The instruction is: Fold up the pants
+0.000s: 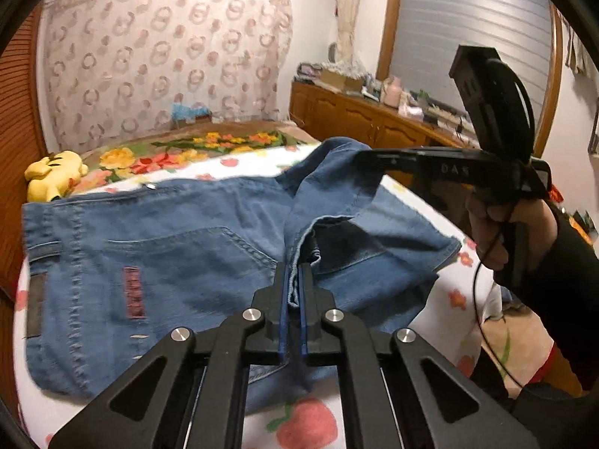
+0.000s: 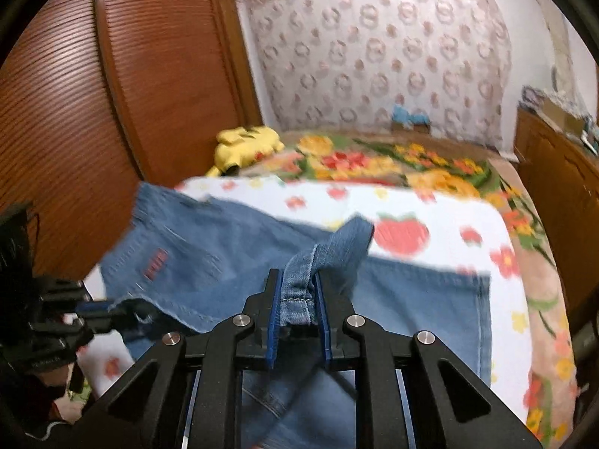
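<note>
Blue jeans (image 1: 168, 254) lie spread on a white strawberry-print sheet (image 2: 430, 209), back pocket and a red patch facing up. In the left wrist view my left gripper (image 1: 294, 273) is shut on a thin denim edge, which rises lifted between the blue pads. My right gripper (image 2: 297, 280) is shut on a thick stitched hem that bunches up between its pads. The left wrist view also shows the right gripper (image 1: 361, 157) held by a hand (image 1: 501, 224), pulling a denim fold up off the bed. At the left edge of the right wrist view, the left gripper (image 2: 112, 308) holds the cloth's edge.
A yellow plush toy (image 1: 52, 176) sits at the bed's far left by a floral blanket (image 2: 430, 172). A slatted wooden wardrobe door (image 2: 75, 112) stands along the left side. A wooden cabinet (image 1: 355, 119) with clutter on top runs along the right wall.
</note>
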### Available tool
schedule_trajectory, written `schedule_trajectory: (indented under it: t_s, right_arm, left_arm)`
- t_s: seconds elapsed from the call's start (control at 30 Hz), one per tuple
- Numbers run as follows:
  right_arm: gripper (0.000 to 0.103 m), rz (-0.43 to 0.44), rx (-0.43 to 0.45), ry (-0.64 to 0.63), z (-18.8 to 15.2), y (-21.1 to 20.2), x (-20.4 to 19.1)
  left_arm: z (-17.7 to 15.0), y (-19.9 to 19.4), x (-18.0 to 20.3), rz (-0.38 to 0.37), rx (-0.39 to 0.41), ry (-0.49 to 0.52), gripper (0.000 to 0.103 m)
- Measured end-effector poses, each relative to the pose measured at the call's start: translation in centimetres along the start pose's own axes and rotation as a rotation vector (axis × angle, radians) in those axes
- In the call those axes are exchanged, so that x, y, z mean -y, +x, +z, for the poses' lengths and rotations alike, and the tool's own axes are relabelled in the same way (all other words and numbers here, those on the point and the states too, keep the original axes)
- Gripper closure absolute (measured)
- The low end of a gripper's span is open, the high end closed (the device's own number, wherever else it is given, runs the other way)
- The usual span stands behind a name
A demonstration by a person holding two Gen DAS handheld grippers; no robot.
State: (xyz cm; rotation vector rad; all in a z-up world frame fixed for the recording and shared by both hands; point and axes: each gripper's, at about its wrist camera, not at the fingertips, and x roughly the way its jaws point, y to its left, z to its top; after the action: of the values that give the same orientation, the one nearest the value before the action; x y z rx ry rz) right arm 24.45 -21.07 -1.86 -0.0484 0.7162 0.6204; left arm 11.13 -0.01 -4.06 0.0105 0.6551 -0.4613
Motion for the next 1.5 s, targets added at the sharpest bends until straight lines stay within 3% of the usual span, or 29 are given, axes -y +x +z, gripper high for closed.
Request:
schedule_trajectory:
  t_s: [0.3,0.5,0.8,1.33,1.5]
  right_arm:
    - [0.087,0.094,0.063,-0.152,5.2,0.8,-6.7]
    - [0.087,0.163,0.039,-0.208,6.9,4.8,-9.4]
    - [0.087,0.221,-0.002,-0.282,8.7,9.4,-12.2]
    - [0.087,0.188,-0.078,-0.313,9.7,13.8,-14.3]
    - [0.076,0.188,-0.099,-0.290,9.7,13.6,-14.2]
  left_arm:
    - [-0.4,-5.9,-4.7,0.107,0.098,-0.078,0.098]
    - [-2.2,-7.9,-8.8,0.195,0.110,-0.144,0.098]
    - [-4.4,-8.4,-12.1,0.255,0.094,-0.200,0.098]
    - [-7.0,-7.0,-14.1,0.291,0.020,-0.234,0.098]
    - [-7.8,-6.4,-14.3,0.302,-0.012,-0.239,0.098]
